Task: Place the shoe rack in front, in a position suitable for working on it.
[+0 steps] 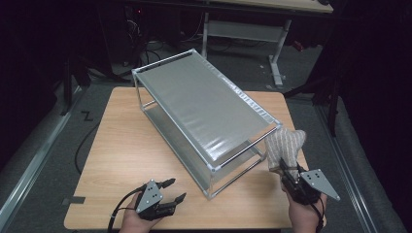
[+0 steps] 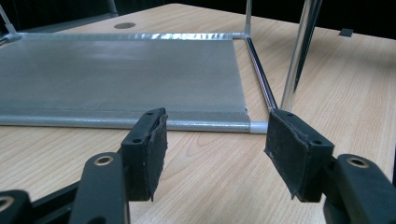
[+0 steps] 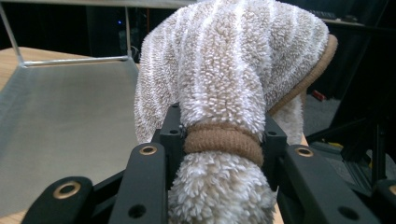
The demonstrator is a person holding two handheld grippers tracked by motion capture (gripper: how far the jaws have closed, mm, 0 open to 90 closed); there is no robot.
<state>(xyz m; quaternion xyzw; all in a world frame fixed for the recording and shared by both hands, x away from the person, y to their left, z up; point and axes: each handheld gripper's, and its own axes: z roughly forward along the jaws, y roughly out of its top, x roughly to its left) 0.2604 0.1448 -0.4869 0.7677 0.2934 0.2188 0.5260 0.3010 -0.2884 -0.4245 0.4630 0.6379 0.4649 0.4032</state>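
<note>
While the left hand-held gripper (image 1: 176,190) rests spread and empty at seven o'clock, the right hand-held gripper (image 3: 222,140) is clamped on a fluffy beige striped sock (image 3: 233,70) at four o'clock of the silver wire-frame rack (image 1: 204,107).

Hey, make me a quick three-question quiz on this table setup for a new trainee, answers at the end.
1. True or false: the left claw is closed on the rack.
2. What does the right claw hold? A) a fluffy striped towel B) a cable C) nothing
3. Which tier of the rack faces the left claw in its own view?

Key
1. False; it is open, holding nothing.
2. A, the towel.
3. The bottom tier, just above the table.
</note>
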